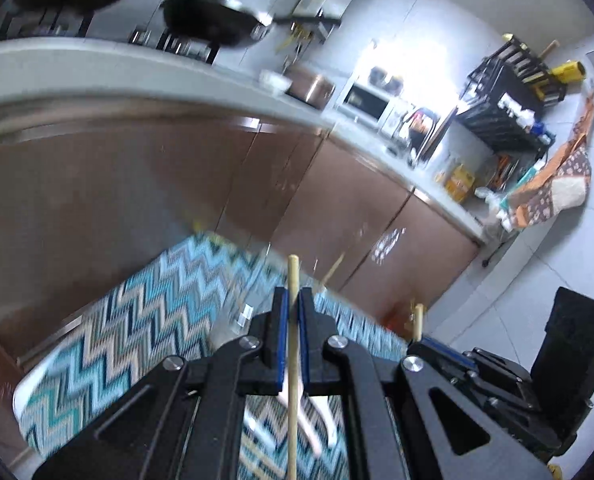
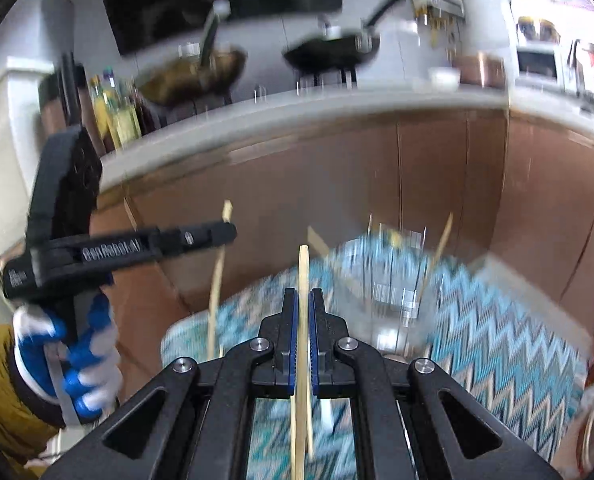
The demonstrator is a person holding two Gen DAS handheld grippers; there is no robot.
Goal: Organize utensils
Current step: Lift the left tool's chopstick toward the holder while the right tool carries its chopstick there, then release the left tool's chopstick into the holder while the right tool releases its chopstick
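A wooden chopstick [image 1: 293,320] is held between the blue pads of the left gripper [image 1: 293,300], whose jaws are pressed in on the thin stick with almost no gap; the stick runs upright through the pads, its blunt end standing above the fingertips and its lower length hanging towards the zigzag-patterned cloth [image 1: 137,320] below. A second chopstick [image 2: 304,312] is clamped in the same way by the right gripper [image 2: 303,300], jaws likewise closed onto it. Both tools are carried clear of the cloth, in front of the brown cabinet doors [image 1: 157,184] under the worktop edge [image 1: 97,68].

In the right wrist view the left tool is seen side-on, gripped by a gloved hand [image 2: 73,356], with its stick [image 2: 221,256] passing through the closed tips. Two more pale sticks appear further back over the cloth, beside a clear container [image 2: 397,280] that is too blurred to be read with certainty.

The task is judged to be at an early or middle stage: two utensils have been picked up but not yet deposited. A white utensil [image 1: 317,416], probably a spoon, is left lying on the cloth, and the final resting place for the chopsticks cannot be confirmed
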